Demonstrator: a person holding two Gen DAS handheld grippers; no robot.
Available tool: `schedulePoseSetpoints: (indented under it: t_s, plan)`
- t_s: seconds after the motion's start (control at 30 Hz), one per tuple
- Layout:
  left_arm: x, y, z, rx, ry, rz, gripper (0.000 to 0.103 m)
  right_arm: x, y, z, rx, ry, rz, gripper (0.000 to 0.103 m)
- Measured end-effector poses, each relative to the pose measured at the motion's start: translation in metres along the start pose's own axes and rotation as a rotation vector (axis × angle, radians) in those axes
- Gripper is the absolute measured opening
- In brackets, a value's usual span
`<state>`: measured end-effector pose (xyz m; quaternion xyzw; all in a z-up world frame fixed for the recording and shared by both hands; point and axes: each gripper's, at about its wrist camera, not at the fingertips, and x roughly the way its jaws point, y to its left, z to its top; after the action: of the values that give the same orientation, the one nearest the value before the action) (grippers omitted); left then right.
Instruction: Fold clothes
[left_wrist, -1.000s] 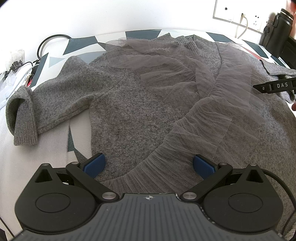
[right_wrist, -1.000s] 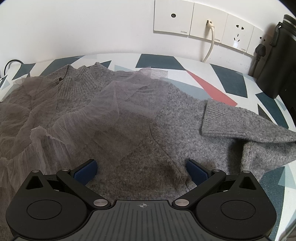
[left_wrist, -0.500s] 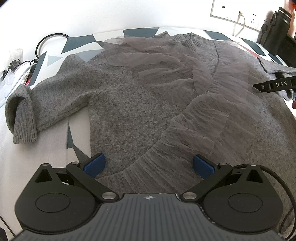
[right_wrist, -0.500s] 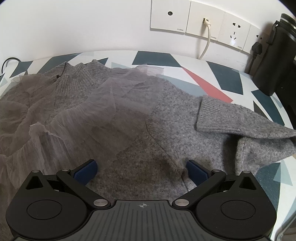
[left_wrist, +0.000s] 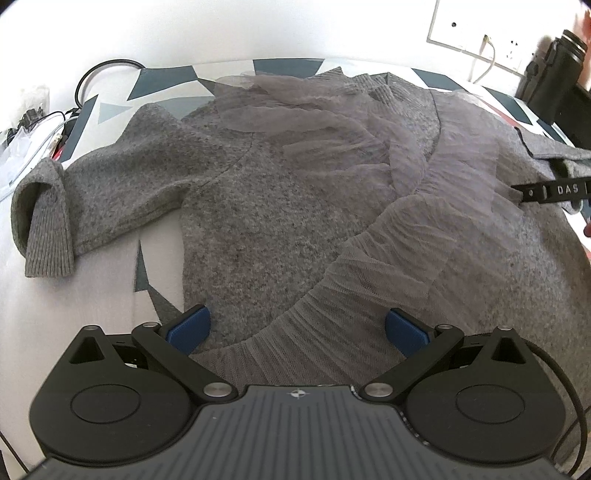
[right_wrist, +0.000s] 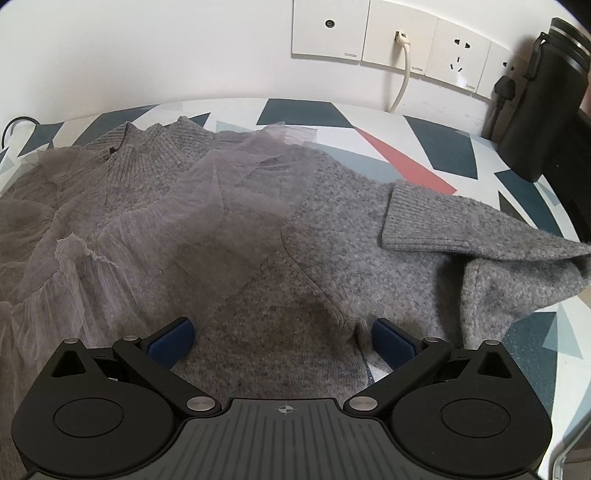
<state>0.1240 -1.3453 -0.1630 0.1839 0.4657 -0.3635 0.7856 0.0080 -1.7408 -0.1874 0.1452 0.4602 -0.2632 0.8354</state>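
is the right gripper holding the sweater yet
No, the right gripper is open above the grey sweater, its blue pads spread wide with nothing pinched between them.

The right gripper (right_wrist: 282, 339) has slid a little toward the right edge of the table (right_wrist: 375, 373). In its own view the folded sleeve (right_wrist: 461, 229) and the wall sockets (right_wrist: 399, 33) now sit more to the left than they did a second ago. A small white bit of table now shows just beside its right finger (right_wrist: 395, 341), where only the sweater (right_wrist: 258, 258) showed before. In the left view, the right gripper's black bar (left_wrist: 554, 191) sits a bit lower.
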Motion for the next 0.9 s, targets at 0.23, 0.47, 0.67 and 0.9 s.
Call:
schedulePoseSetpoints:
  t_s: [0.23,0.47,0.67,0.9]
  plan:
    - [0.0023,0.0024,0.0032,-0.027,-0.013,0.009,0.103,-0.0005,-0.0003,-0.0015,-0.005,-0.006,0.003,0.102]
    - [0.0042,0.0006,0.0032,-0.013,-0.017,0.020,0.103,-0.0006,0.0005,-0.0014,-0.004,-0.005,0.001,0.102]
    - [0.0043,0.0014,0.0041,-0.021,-0.018,0.020,0.103,-0.0012,0.0003,-0.0031,0.000,-0.012,0.000,0.102]
    - [0.0038,0.0009,0.0016,-0.012,-0.026,0.021,0.103,-0.0015,0.0003,-0.0043,0.002,-0.018,-0.001,0.102]
